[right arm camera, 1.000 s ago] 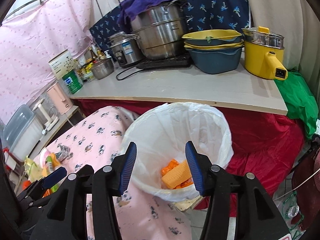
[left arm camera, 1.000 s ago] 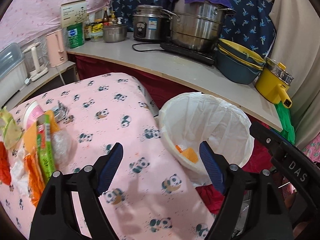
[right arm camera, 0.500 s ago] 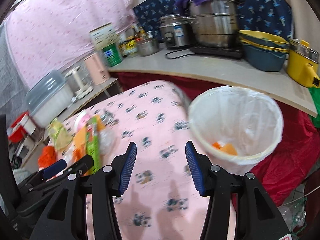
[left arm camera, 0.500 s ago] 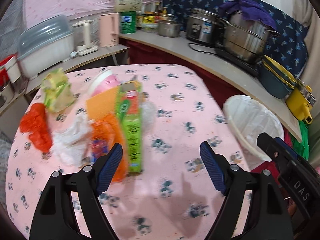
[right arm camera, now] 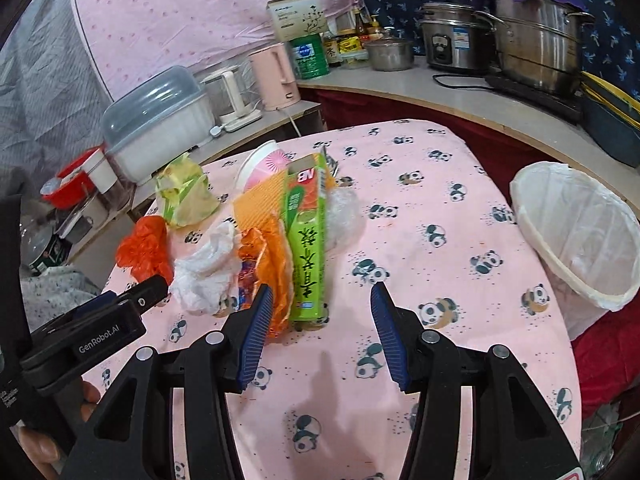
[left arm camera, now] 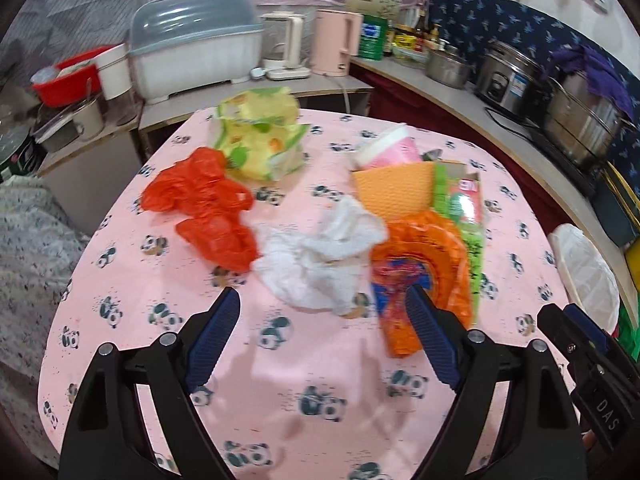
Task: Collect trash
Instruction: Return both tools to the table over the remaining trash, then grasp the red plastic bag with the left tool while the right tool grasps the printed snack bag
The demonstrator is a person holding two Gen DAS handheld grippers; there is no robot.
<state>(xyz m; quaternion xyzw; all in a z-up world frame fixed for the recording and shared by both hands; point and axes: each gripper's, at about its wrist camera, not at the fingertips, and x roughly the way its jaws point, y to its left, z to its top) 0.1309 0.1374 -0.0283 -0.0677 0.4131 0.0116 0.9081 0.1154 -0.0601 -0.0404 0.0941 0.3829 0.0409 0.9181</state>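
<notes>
Trash lies piled on the pink panda tablecloth (left arm camera: 320, 360): a red plastic bag (left arm camera: 208, 208), crumpled white paper (left arm camera: 320, 256), an orange wrapper (left arm camera: 424, 272), a green carton (right arm camera: 306, 248), an orange sponge cloth (left arm camera: 396, 188), a pink cup (left arm camera: 392, 148) and a yellow-green packet (left arm camera: 260, 140). My left gripper (left arm camera: 324, 332) hovers just short of the white paper, its jaws opening with nothing between them. My right gripper (right arm camera: 318, 328) is open and empty, just in front of the green carton's near end. The white-lined bin (right arm camera: 580, 236) stands off the table's right edge.
A curved counter (right arm camera: 460, 96) behind holds steel pots, a rice cooker, a pink kettle (right arm camera: 276, 76) and bottles. A lidded plastic box (left arm camera: 192, 60) and a red tub sit on a low shelf at the left. A grey speckled cloth (left arm camera: 28, 256) lies left of the table.
Both grippers have swung left from above the bin to the trash pile on the table. The left jaws have spread a little wider. The bin now lies at the right edge of both views.
</notes>
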